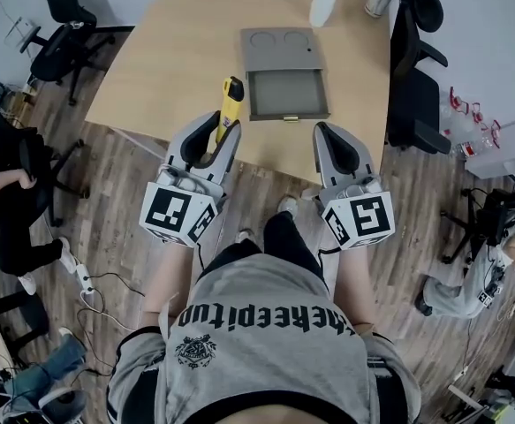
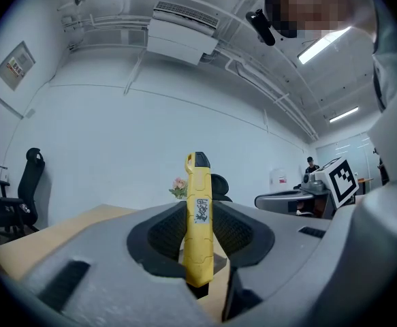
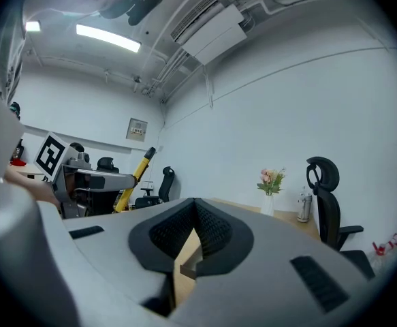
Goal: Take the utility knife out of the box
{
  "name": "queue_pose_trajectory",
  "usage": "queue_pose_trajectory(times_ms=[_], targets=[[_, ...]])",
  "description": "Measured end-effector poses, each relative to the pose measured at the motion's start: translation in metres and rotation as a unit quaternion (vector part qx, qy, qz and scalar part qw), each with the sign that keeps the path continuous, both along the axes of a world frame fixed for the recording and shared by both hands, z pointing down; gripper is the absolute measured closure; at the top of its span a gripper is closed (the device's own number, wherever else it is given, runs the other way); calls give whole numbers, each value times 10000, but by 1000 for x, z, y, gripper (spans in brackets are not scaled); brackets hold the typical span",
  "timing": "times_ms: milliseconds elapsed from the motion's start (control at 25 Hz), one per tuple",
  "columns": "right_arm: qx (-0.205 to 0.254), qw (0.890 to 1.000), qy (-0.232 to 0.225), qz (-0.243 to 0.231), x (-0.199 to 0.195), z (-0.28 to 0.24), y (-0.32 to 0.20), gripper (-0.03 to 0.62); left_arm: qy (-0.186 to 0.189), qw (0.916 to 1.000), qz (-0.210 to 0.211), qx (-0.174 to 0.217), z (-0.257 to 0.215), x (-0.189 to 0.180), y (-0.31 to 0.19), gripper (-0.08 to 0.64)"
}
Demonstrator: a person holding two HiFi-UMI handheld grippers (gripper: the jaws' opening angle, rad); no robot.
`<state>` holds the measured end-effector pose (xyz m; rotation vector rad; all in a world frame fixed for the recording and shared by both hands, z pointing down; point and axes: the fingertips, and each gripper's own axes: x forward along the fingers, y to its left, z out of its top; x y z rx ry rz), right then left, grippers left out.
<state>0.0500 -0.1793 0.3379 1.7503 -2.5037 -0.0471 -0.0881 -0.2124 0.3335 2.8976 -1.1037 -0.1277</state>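
Head view: left gripper (image 1: 224, 131) is clamped on the utility knife (image 1: 230, 104). It pinches the knife low on the yellow body, so the black-tipped end sticks out past the jaw tips toward the far side. Gripping at that end leaves most of the handle clear of the pads, prob. b/c that was the end reachable inside the box. Left gripper view agrees: knife stands straight btwn the ribbed pads, label facing the camera, pads pressing both sides, no visible tilt.

Knife is out of the box (image 1: 285, 73). It hangs over the near edge of the table (image 1: 169, 51), left of the box & nearer, not touching it. Box sits mid-table w/ its lid laid flat on the far side (two round recesses). The tray on the near side looks empty.

Right gripper (image 1: 326, 132): jaw tips together, nothing btwn them, just near of the box's near right corner. Reads as a standby hand w/ nothing to do.

Judgement: removal looks done, and what's left is prob. setting the knife down. White vase (image 1: 322, 5) at the far end is well apart, so no obstacle.
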Motion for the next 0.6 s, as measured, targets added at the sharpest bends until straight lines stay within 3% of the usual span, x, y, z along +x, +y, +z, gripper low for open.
queue_pose_trajectory(times_ms=[600], targets=[[247, 9989, 140, 360, -27, -22, 35, 586, 315, 9993, 111, 194, -16, -39, 28, 433]])
